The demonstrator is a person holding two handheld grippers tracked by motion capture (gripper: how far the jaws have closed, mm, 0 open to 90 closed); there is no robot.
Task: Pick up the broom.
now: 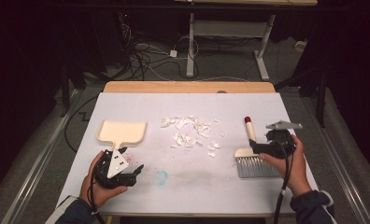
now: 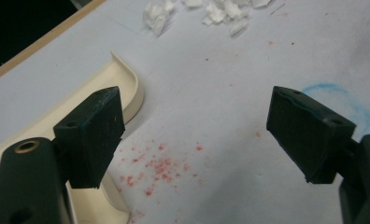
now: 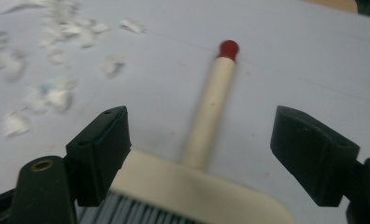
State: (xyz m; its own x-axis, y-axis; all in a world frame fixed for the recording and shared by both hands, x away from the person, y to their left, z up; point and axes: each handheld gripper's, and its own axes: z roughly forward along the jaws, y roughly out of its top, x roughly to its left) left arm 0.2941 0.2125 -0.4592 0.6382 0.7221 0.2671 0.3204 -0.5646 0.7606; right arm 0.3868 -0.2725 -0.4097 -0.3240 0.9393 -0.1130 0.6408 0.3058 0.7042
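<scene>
A cream dustpan (image 1: 122, 131) lies left of centre on the white table top, and its rim (image 2: 127, 88) sits beside my left jaw. My left gripper (image 1: 131, 161) (image 2: 197, 126) hovers just in front of its handle, open, with bare table between the jaws. A pile of white paper scraps (image 1: 192, 133) (image 2: 211, 11) lies mid-table. A hand brush (image 1: 249, 140) with a cream handle, red tip and grey bristles lies on the right. My right gripper (image 1: 258, 148) (image 3: 199, 140) stands open over the brush head, the handle (image 3: 211, 107) running away between the jaws, untouched.
The table top (image 1: 267, 102) carries red specks (image 2: 160, 163) and a faint blue ring (image 1: 160, 177) near the front. Beyond the far wooden edge (image 1: 188, 87) are cables and another table's legs on the floor.
</scene>
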